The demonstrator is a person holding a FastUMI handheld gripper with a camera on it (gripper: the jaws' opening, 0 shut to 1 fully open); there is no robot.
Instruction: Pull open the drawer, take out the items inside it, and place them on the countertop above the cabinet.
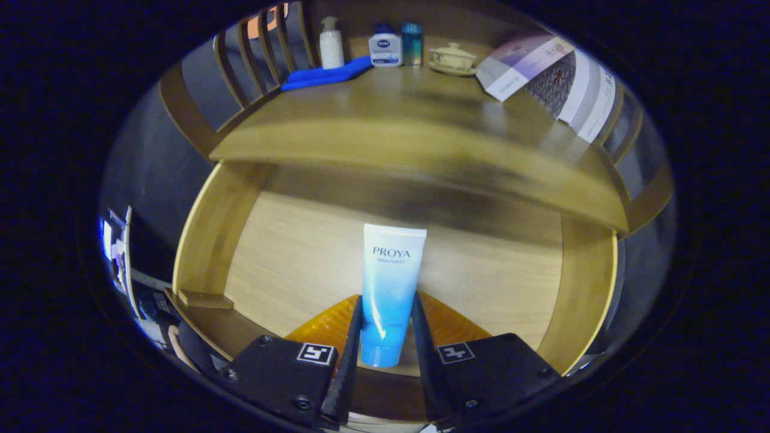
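The jaws pinch a blue-and-white tube [388, 294], one finger [351, 343] against each of its sides, and the gripper [385, 337] holds it over the floor of the open drawer [210, 240], near the drawer's front edge. The tube reads "PROYA" in dark capitals; the smaller line beneath is too fine to make out. An orange item [325, 328] lies under the fingers on the drawer floor. Above the drawer, along the far edge of the surface [391, 120], stand a white pump bottle [331, 43], a folded blue cloth [328, 75], a white jar [385, 49] that seems to be marked "NIVEA", a teal container [412, 45], a lidded cup [452, 58] and a leaflet [529, 66].
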